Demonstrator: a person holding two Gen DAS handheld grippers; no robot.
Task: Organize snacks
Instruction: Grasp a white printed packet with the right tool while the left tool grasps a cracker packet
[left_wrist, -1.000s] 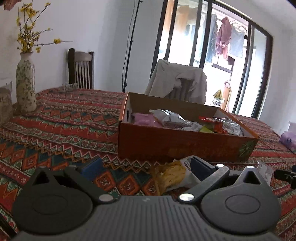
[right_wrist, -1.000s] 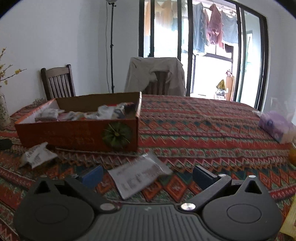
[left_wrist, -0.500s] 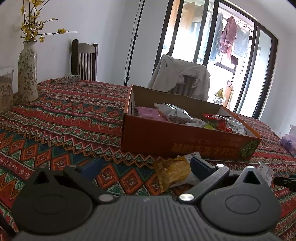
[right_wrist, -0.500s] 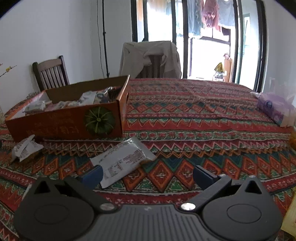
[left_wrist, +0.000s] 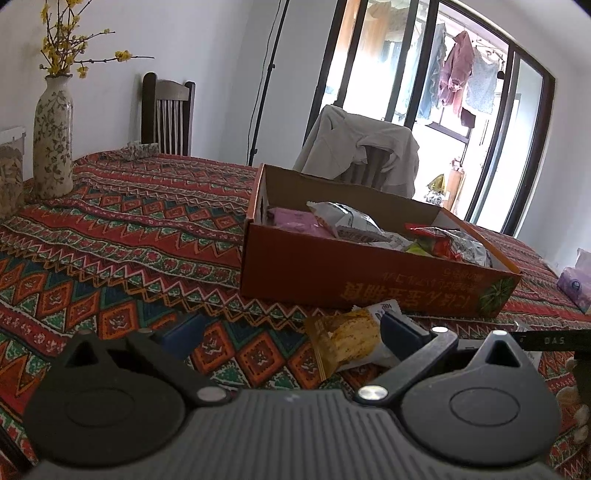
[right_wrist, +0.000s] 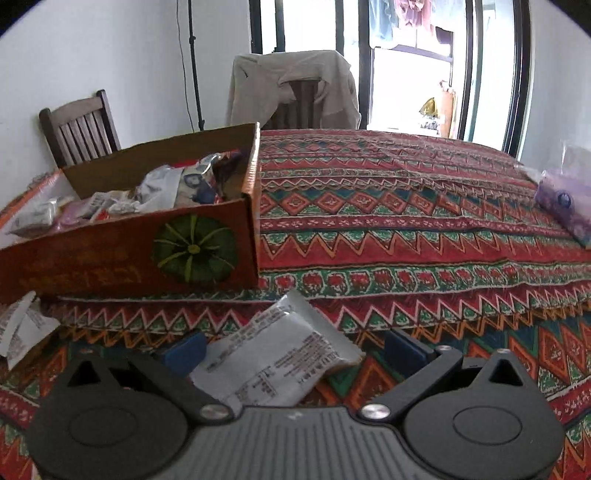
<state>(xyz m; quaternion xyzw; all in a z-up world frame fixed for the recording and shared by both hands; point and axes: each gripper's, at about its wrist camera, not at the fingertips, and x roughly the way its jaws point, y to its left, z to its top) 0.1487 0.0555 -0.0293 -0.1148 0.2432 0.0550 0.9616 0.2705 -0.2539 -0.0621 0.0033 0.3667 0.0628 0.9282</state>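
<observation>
Right wrist view | right gripper (right_wrist: 293, 349) spread apart | white snack packet (right_wrist: 275, 356) flat on tablecloth (right_wrist: 406, 236) between fingers, long axis running near-left to far-right | box (right_wrist: 147, 251) beyond

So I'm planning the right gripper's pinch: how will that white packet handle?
The white snack packet looks flat and thin, so probably light and floppy. Its film looks smooth, perhaps slippery. It lies between the open right gripper fingers.

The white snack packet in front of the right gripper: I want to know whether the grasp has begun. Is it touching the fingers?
Cannot tell. In the right wrist view the white snack packet lies between the open right gripper's fingers, overlapping the left one, but no contact or gap shows plainly.
</observation>
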